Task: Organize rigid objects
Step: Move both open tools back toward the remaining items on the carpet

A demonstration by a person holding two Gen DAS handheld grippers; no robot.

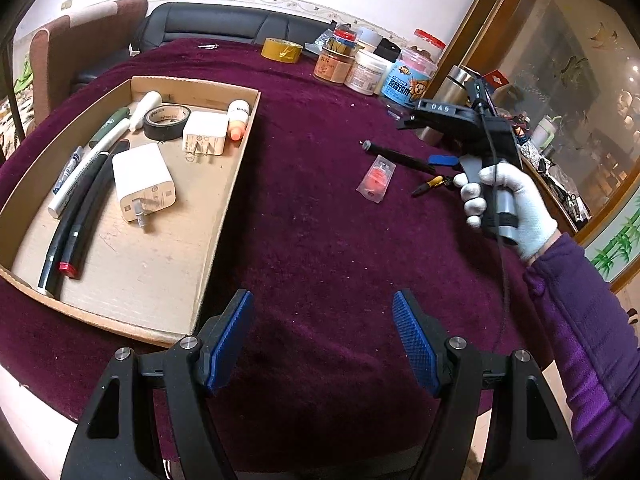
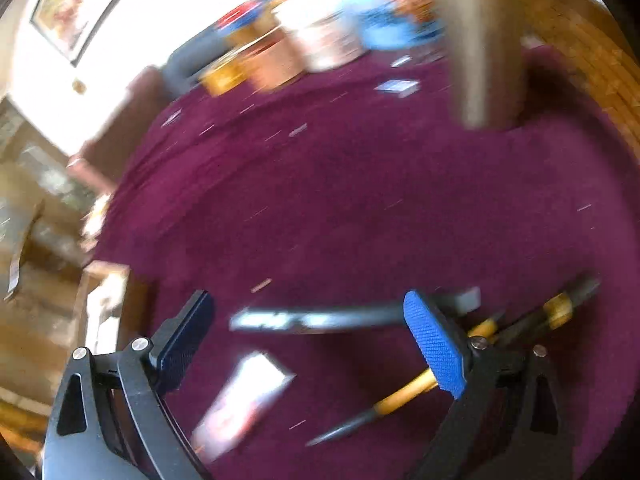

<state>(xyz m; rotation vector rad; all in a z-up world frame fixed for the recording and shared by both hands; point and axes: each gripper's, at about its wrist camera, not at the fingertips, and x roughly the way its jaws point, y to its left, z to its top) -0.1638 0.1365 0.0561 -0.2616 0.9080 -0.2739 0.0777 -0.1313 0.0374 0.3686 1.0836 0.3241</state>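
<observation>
Chargers, tape, pens in cardboard tray (image 1: 224,184); black pen (image 1: 396,156), sachet (image 1: 376,178) on cloth

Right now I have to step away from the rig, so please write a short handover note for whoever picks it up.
Left tongs: open, empty, hovering over the purple cloth beside the cardboard tray.
Right tongs: open, nothing gripped, above the loose items.
Done: markers, two white chargers, black tape roll and an orange-capped tube lie in the tray.
Left: black pen, small clear packet and yellow-and-black tool remain on the cloth.
</observation>
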